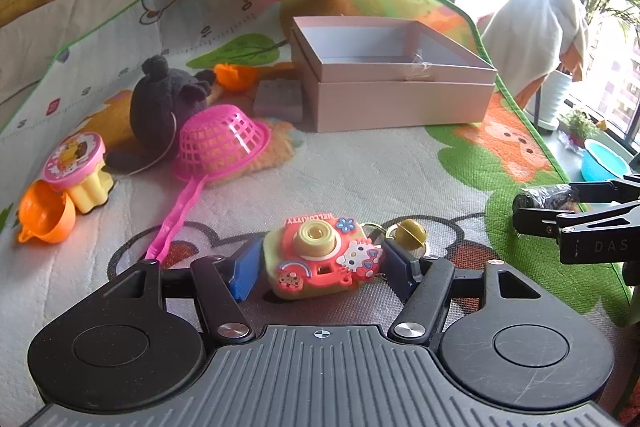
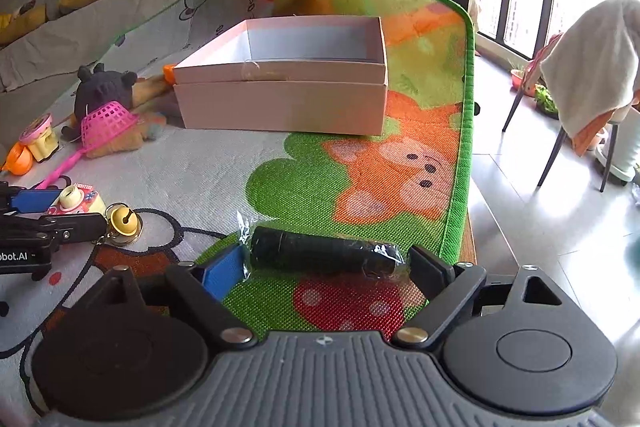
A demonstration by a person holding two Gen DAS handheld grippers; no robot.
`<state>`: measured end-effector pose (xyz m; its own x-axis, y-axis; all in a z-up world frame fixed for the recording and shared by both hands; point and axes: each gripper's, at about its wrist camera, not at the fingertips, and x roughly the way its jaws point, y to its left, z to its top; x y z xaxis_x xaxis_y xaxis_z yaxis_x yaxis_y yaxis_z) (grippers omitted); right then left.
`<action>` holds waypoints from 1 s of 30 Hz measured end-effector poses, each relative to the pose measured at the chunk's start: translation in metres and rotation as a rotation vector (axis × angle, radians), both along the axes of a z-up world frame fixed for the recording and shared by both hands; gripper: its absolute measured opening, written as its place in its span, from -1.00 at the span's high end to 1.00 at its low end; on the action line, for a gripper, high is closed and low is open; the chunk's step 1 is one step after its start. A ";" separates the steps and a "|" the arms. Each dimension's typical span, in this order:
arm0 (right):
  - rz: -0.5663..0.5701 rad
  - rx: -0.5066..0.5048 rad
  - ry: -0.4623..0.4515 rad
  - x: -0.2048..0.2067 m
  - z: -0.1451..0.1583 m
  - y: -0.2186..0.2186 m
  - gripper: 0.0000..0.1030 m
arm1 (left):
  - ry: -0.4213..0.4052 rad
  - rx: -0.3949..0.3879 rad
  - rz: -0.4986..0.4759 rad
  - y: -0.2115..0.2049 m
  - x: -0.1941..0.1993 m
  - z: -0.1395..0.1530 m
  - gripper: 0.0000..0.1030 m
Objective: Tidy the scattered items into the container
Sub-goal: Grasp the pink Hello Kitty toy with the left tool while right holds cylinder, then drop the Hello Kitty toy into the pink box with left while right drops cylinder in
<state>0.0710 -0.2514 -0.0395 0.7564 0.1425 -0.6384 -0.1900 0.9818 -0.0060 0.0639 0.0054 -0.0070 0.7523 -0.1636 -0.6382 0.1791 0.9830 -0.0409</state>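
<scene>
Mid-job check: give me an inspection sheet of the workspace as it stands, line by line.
Surface: patterned play mat, green edge.
Job's things: pink box open, looks empty; toy camera with bell; black wrapped roll; pink strainer; dark plush; orange cup.
Clutter: grey block beside box.
Grippers: left gripper pads at the camera's sides; right gripper astride the roll, contact unclear.
Cables: nothing seen.
Surroundings: draped chair, window.
</scene>
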 end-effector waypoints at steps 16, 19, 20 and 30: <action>0.040 0.010 -0.015 -0.003 0.000 0.000 -0.68 | 0.012 0.042 0.001 -0.005 0.002 -0.001 -0.60; 0.049 0.012 -0.020 -0.004 0.000 0.000 -0.68 | 0.011 0.049 -0.008 -0.005 0.000 -0.001 -0.57; 0.055 0.011 -0.023 -0.004 0.001 0.000 -0.68 | 0.010 0.047 -0.011 -0.005 0.000 -0.001 -0.49; 0.197 -0.007 -0.112 0.007 0.037 -0.003 -0.66 | -0.046 0.049 -0.138 -0.016 -0.006 0.034 -0.35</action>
